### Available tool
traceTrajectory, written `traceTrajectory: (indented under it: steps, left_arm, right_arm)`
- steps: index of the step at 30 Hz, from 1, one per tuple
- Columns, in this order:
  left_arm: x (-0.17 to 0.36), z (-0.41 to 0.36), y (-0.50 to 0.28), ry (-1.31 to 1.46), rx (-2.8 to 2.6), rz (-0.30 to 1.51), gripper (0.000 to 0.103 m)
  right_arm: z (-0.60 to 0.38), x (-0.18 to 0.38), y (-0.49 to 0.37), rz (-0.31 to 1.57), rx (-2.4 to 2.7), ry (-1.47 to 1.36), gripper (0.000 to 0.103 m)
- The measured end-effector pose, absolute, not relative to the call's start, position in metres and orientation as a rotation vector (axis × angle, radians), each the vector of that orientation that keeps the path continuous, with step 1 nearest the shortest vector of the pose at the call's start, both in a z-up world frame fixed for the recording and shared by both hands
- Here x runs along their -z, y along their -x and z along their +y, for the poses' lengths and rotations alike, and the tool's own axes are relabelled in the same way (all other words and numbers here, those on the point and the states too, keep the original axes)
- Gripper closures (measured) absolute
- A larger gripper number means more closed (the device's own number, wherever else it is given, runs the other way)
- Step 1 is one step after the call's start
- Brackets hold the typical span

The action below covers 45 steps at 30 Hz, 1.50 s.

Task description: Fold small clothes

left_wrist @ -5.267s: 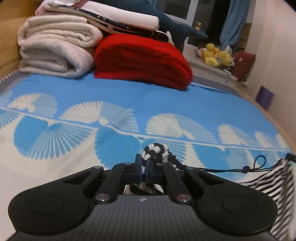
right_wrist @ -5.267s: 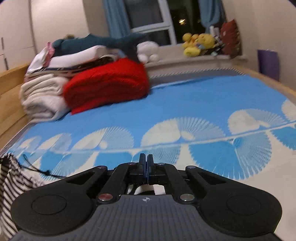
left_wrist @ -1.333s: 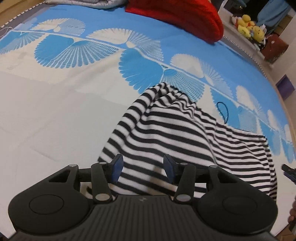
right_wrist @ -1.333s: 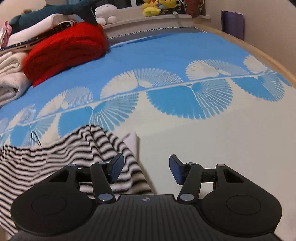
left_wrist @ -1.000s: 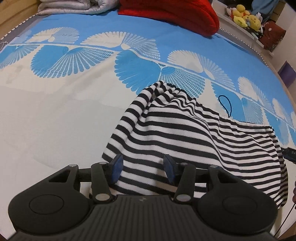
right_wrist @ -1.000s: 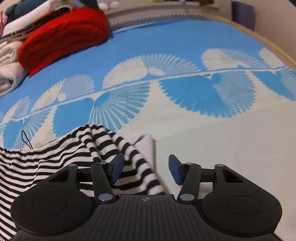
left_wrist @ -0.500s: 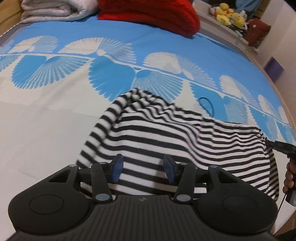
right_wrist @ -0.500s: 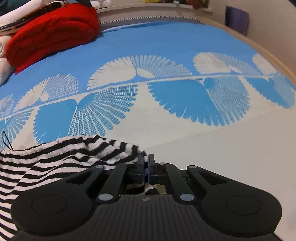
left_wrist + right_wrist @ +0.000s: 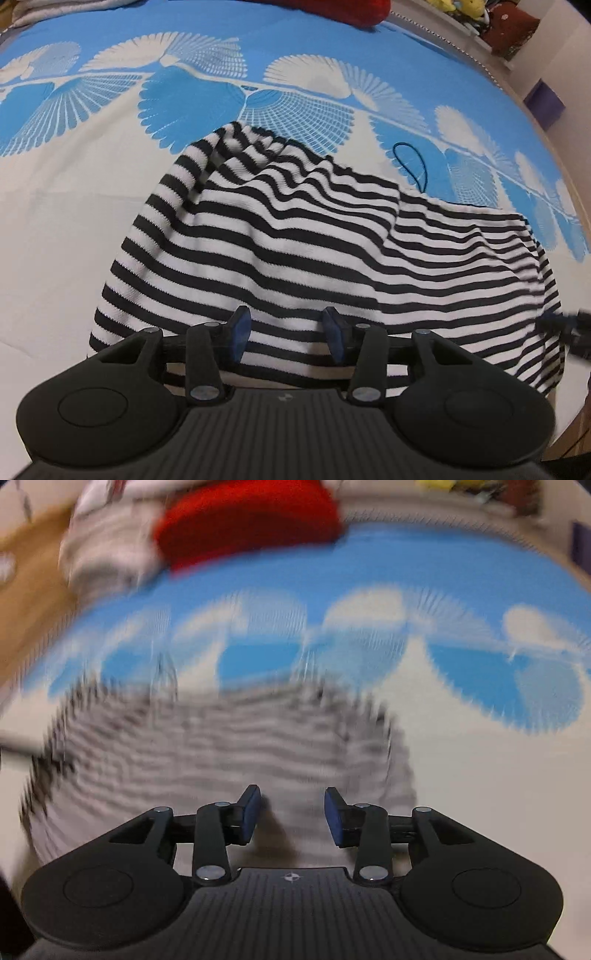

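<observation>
Blur: the right wrist view was smeared by motion, so the striped garment (image 9: 221,738) read only as grey bands.
Cut off: the red folded blanket (image 9: 354,9) showed just its lower edge in the left wrist view; the garment's near hem was hidden behind both gripper bodies.
Garment: a black-and-white striped ribbed knit, rumpled, lay on the bedspread (image 9: 74,184) with a thin black cord loop (image 9: 410,164) at its far edge.
Bedspread: woven, blue fan shapes on cream.
Left gripper (image 9: 283,334): blue pads apart, jaws closing, hovering over the stripes, nothing pinched.
Right gripper (image 9: 291,814): jaws opening, apart above the garment, nothing gripped.
</observation>
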<state>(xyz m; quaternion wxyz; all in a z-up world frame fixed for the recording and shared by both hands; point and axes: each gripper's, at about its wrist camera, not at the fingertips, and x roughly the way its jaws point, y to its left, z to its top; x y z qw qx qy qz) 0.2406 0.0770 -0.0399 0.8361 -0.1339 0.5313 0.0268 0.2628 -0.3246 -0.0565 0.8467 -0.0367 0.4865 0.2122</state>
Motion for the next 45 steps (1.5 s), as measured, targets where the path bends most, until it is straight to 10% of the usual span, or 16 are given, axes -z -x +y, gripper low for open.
traceTrajectory:
  steps: [13,35,38,45]
  left_arm:
    - [0.031,0.075,-0.203,0.171,0.06,1.148,0.054]
    - [-0.104,0.19,-0.012,0.331,-0.22,0.551,0.043]
    - [-0.107,0.211,-0.002,0.389,-0.231,0.542,0.043]
    - [-0.108,0.247,0.026,0.389,-0.251,0.532,0.043]
  right_arm:
    - [-0.357,0.071,-0.214,1.136,-0.383,0.264,0.063]
    - [-0.267,-0.01,-0.07,0.757,-0.247,0.063,0.062]
    - [-0.236,-0.007,-0.063,0.754,-0.317,0.07,0.087]
    - [-0.133,-0.001,-0.05,0.747,-0.545,0.193,0.088]
